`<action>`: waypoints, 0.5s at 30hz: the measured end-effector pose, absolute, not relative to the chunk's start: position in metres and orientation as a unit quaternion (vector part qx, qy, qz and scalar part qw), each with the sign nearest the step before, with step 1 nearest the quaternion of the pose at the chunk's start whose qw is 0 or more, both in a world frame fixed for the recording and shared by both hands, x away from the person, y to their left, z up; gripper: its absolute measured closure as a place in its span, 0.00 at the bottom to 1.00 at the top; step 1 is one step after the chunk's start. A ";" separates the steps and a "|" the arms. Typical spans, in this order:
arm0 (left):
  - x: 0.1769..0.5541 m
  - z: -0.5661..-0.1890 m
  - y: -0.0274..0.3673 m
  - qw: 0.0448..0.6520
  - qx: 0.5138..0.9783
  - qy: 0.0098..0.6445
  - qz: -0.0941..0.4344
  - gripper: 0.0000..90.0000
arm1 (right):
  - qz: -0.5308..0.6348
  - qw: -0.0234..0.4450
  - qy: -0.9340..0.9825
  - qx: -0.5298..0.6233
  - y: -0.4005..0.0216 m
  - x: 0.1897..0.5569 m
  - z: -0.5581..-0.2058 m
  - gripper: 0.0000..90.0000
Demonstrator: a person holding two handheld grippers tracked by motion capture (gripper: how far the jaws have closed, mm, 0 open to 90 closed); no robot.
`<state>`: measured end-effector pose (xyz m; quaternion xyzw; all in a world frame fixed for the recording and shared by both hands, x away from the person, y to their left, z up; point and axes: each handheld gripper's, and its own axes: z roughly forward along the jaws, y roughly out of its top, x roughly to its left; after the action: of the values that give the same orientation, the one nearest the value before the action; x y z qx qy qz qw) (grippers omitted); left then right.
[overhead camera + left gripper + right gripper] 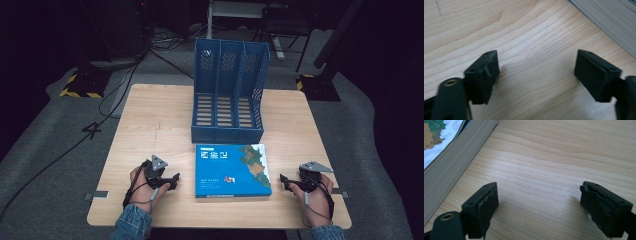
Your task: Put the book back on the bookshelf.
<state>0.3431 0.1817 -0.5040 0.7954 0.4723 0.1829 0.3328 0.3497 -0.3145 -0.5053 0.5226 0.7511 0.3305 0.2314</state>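
Note:
A thick book with a blue and map-printed cover lies flat on the wooden table, just in front of a blue three-slot file rack. My left gripper rests on the table a short way left of the book, pointing at it, jaws open and empty; the book's page edge runs along the upper right of the left gripper view. My right gripper sits just right of the book, also open with bare wood between its pads. The page block fills the left of the right gripper view.
The file rack stands upright at the table's middle back, its slots open to the front and top. Bare wood lies to either side of the rack and book. Beyond the table are grey floor mats, cables and dark stands.

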 end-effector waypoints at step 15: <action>0.330 -0.468 0.148 0.399 0.795 0.439 0.126 0.31 | 0.331 0.231 0.754 0.519 -0.314 0.349 -0.505 0.17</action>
<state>0.3302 0.1481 -0.4676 0.7954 0.4388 0.1260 0.3987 0.3491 -0.3144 -0.5054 0.5186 0.7537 0.3308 0.2315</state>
